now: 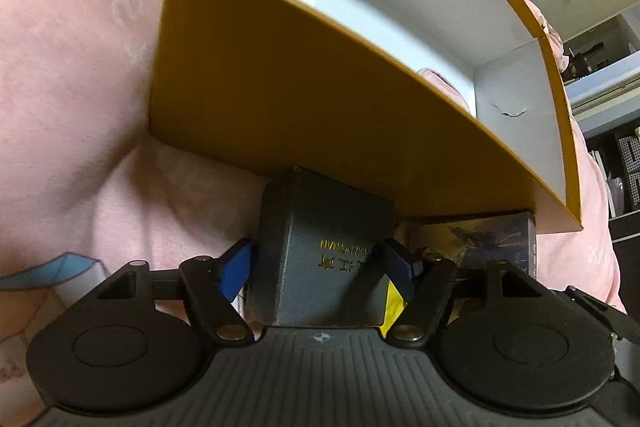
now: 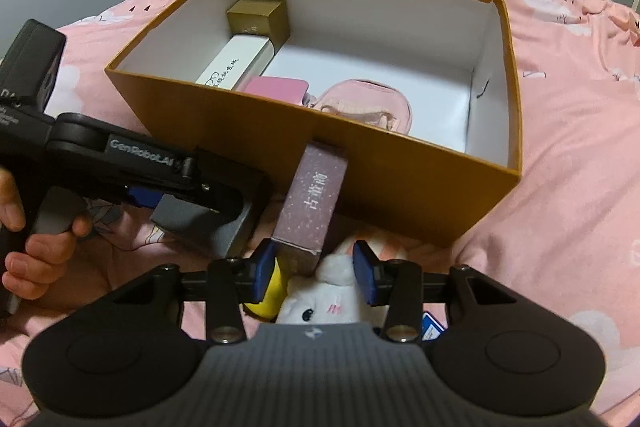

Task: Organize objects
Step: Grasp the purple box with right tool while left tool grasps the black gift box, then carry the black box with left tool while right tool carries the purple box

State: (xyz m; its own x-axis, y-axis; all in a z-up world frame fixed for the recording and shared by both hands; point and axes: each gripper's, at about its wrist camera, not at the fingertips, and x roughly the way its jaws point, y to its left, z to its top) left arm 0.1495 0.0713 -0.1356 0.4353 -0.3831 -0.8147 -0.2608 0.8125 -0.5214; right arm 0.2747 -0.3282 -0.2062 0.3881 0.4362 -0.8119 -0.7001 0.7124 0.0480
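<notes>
Left gripper clamps grey box against orange box wall.

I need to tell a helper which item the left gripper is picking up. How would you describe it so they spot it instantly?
Find the big orange box on the pink bedspread. Against its near outside wall lie several small cartons; the one you want is the dark grey box, between the left gripper fingers. Unlike the mauve starry carton beside it, it is plain slate grey with gold lettering.
</notes>
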